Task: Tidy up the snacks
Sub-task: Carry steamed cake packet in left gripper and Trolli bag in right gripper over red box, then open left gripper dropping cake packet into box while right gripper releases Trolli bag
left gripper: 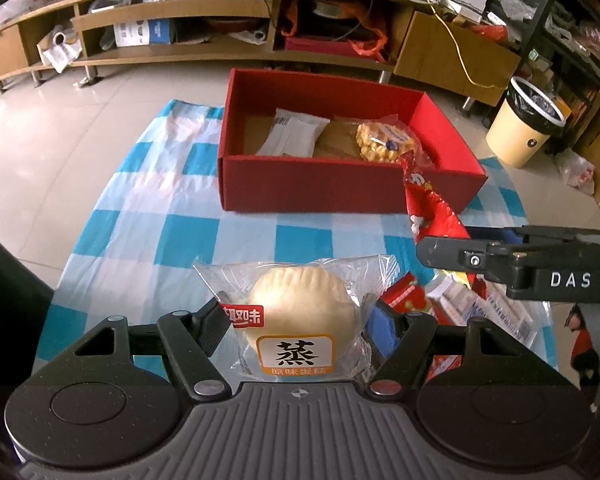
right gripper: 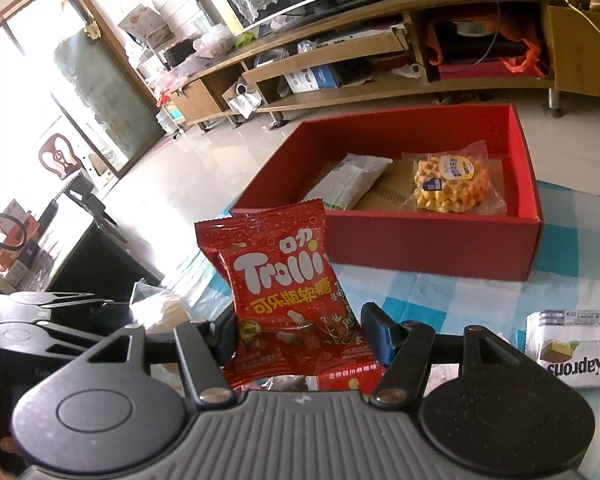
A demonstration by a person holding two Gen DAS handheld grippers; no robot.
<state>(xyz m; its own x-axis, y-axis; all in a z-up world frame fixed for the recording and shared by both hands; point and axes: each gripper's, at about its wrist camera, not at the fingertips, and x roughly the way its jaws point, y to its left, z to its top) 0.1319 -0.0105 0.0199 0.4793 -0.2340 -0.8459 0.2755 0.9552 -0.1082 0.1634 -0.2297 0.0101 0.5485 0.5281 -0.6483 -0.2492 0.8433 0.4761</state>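
Note:
My left gripper is shut on a steamed cake in a clear wrapper, held above the blue checked cloth. My right gripper is shut on a red Trolli gummy bag, which stands upright in the jaws; the bag and the right gripper also show at the right of the left wrist view. Ahead stands an open red box holding a white packet and a wrapped waffle. In the right wrist view the box holds the same packet and waffle.
More snack packets lie on the cloth at the right, among them a white Kaprons pack. A long wooden TV cabinet runs behind the box. A cream waste bin stands on the tiled floor at the right.

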